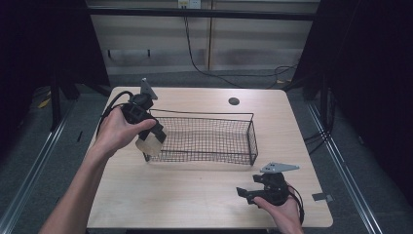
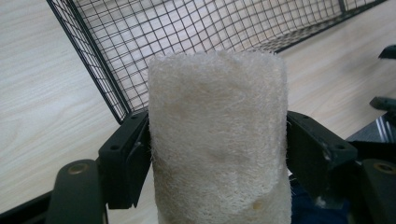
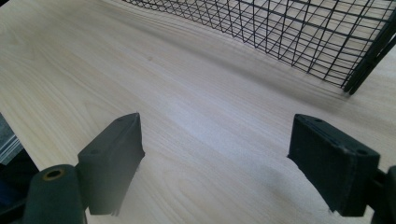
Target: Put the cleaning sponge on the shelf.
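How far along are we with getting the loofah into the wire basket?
Done: the left claw is shut on the loofah and holds it off the table at the wire basket's near left corner. In hand: carrying it over the rim. Left: it is not yet inside, so it probably needs moving above the mesh floor and releasing. The right claw is open, low over the table, holding nothing.
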Action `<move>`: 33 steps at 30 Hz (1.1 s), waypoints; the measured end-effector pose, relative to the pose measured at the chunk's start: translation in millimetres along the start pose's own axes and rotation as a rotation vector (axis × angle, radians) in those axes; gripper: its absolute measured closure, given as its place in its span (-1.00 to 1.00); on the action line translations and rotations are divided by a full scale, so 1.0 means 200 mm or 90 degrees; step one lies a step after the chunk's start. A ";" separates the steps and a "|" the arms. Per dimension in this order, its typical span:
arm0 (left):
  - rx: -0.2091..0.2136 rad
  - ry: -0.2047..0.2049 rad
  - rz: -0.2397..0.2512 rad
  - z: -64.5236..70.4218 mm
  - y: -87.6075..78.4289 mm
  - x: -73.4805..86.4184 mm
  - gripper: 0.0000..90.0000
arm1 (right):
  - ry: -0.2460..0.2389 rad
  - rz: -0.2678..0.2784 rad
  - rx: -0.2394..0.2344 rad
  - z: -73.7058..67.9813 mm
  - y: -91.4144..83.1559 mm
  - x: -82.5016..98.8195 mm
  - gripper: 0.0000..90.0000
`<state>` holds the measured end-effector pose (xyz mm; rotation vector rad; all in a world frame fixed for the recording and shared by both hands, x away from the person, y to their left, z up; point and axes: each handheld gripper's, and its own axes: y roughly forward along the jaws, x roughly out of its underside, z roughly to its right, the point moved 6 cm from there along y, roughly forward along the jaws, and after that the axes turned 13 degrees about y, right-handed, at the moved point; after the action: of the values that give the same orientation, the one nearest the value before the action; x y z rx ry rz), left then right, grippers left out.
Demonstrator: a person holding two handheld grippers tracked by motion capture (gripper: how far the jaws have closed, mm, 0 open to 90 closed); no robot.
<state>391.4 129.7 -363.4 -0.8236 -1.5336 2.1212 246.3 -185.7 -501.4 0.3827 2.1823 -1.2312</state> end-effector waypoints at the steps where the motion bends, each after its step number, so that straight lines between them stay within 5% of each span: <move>1: -0.007 -0.014 0.007 -0.01 0.01 -0.02 -0.39 | 0.001 0.000 -0.001 0.00 0.00 0.00 -0.62; 7: -0.006 -0.022 0.002 -0.02 0.04 -0.05 -0.39 | 0.001 -0.004 -0.003 0.00 0.00 0.00 -0.61; 16: -0.007 -0.077 0.001 -0.07 0.09 -0.08 -0.39 | 0.003 -0.006 -0.006 0.00 0.00 0.00 -0.62; 33: -0.047 -0.115 -0.013 -0.12 0.19 -0.13 -0.39 | 0.002 -0.010 -0.007 -0.01 0.00 0.01 -0.62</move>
<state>426.7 118.4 -398.9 -0.6509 -1.7120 2.1863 245.2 -184.4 -502.6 0.3649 2.1979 -1.2269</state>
